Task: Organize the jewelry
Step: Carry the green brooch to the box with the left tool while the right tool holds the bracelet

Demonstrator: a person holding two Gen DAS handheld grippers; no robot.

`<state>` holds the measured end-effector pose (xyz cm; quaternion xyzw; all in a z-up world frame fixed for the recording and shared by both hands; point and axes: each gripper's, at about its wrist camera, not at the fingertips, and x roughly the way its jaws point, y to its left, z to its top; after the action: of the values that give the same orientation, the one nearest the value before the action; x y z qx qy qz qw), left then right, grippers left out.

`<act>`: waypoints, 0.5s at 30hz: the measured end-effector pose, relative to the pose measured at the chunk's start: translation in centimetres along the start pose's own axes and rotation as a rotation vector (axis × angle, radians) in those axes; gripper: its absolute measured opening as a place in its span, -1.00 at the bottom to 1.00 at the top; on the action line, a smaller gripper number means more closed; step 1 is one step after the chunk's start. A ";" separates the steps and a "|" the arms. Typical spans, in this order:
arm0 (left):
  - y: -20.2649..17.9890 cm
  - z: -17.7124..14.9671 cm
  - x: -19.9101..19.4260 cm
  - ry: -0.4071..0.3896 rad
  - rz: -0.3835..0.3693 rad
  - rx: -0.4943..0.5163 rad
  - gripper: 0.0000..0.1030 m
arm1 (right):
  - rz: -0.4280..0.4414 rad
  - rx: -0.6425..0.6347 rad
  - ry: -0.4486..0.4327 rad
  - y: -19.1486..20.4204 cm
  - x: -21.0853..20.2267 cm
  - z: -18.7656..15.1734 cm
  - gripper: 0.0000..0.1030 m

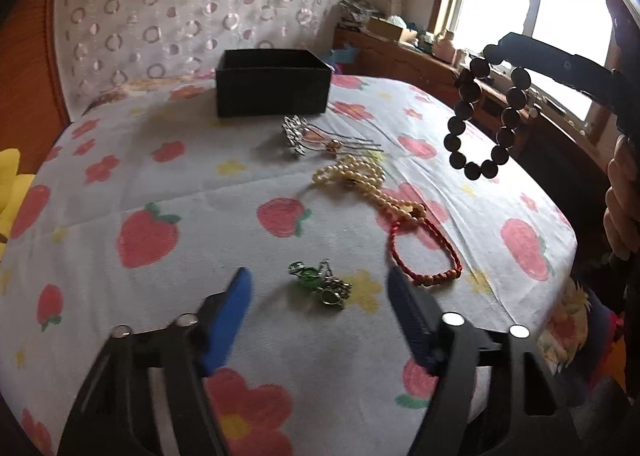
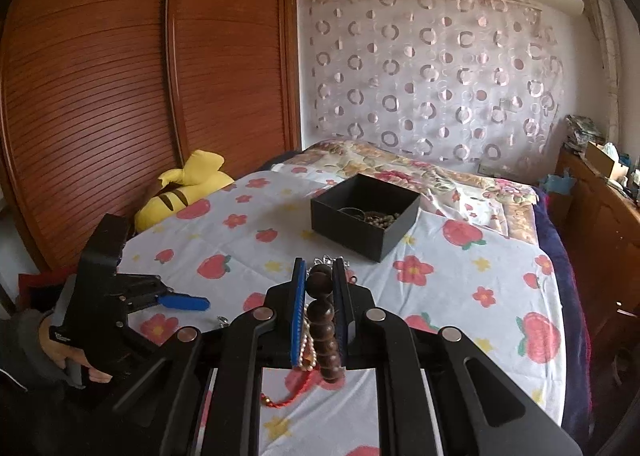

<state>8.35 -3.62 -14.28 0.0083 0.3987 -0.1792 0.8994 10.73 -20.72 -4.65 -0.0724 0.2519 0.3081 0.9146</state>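
Note:
My right gripper [image 2: 319, 276] is shut on a dark wooden bead bracelet [image 2: 322, 316]. In the left wrist view that bracelet [image 1: 484, 115] hangs in the air from the right gripper [image 1: 496, 49], above the bed's right side. My left gripper [image 1: 320, 298] stands open low over the sheet, with a green and silver jewelry piece [image 1: 320, 284] lying between its fingers, untouched. A red cord bracelet [image 1: 424, 252], a pearl necklace [image 1: 360, 179] and a silver hairpin [image 1: 308, 135] lie beyond. The black box [image 1: 272, 83] sits farther back; some jewelry [image 2: 372, 215] lies in it.
The strawberry-print sheet [image 1: 160, 183] covers the bed. A yellow plush toy [image 2: 188, 187] lies at its left edge by the wooden wardrobe [image 2: 120, 95]. A cluttered wooden dresser [image 1: 420, 55] runs under the window on the right. A person's hand [image 1: 620, 211] holds the right gripper.

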 end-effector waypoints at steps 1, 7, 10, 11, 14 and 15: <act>-0.3 0.0 0.1 0.000 0.012 0.013 0.19 | -0.001 0.004 0.004 0.0 0.2 -0.2 -0.71; -0.9 0.3 0.4 0.004 0.041 0.042 -0.29 | 0.005 0.032 0.027 -0.3 0.6 -1.6 -0.71; -1.1 0.2 0.3 0.008 0.008 0.057 -0.73 | 0.009 0.041 0.037 -0.3 0.7 -2.1 -0.71; -1.2 0.2 0.3 0.008 0.000 0.060 -0.79 | 0.011 0.045 0.040 -0.4 0.8 -2.2 -0.71; -1.6 0.1 0.0 -0.009 0.010 0.082 -0.81 | 0.014 0.056 0.047 -0.7 0.8 -2.5 -0.71; -1.7 0.1 -0.1 -0.016 0.008 0.082 -0.81 | 0.015 0.059 0.048 -0.9 0.8 -2.6 -0.71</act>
<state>7.88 -5.17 -13.93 0.0455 0.3837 -0.1918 0.9022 10.73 -21.78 -7.30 -0.0509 0.2831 0.3057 0.9077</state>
